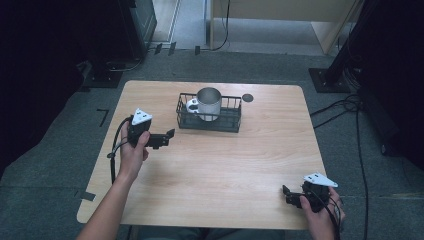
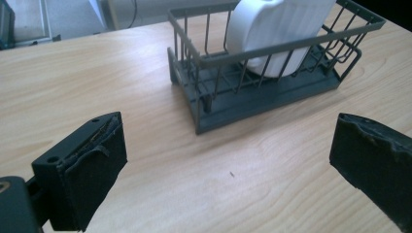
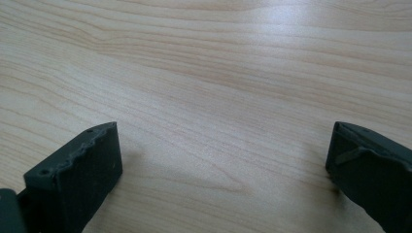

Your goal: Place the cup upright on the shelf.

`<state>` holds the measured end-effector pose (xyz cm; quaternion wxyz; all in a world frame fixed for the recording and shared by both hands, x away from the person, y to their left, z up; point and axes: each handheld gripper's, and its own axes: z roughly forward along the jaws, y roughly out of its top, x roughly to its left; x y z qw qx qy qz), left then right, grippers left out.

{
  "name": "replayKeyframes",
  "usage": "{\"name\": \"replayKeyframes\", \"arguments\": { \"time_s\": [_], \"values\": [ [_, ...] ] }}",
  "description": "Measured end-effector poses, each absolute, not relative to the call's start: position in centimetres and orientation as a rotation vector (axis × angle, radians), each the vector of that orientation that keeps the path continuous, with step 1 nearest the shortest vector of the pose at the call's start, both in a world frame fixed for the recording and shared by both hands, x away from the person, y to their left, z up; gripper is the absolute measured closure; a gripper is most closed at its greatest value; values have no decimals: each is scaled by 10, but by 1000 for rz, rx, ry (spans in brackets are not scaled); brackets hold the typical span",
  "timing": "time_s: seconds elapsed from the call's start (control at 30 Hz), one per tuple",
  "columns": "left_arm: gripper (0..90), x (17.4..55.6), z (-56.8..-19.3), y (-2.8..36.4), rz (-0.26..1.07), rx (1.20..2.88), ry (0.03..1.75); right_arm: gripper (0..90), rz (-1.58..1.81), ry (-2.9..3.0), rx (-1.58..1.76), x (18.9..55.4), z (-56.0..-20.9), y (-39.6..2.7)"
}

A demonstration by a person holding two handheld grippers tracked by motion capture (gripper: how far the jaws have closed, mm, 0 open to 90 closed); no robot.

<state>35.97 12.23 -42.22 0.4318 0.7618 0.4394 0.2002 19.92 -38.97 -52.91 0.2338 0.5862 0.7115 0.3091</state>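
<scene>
Sitting upright in the dark wire basket [image 1: 209,120] at the counter's [image 1: 215,165] far side, the metal cup [image 1: 209,103] looks rigid, light and slick — best taken across its wall. Left tool [image 1: 167,137] and right tool [image 1: 289,195] both gape, empty.

Worktop [image 1: 210,165]: pale wood-grain, smooth, slight sheen. Basket [image 2: 272,92]: dark matt wire. Inside basket, mug [image 1: 208,103]: dull grey metal; container [image 2: 277,29]: glossy white plastic.

both grippers [image 1: 167,136] [image 1: 286,194] agape, empty
</scene>
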Motion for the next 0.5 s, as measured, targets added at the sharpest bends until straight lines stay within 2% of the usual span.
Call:
{"name": "replayKeyframes", "arguments": {
  "time_s": [0.5],
  "values": [
    [6,320,-456,147,520,1915,1185,0,849,1953,1611,199,-529,-390]
  ]
}}
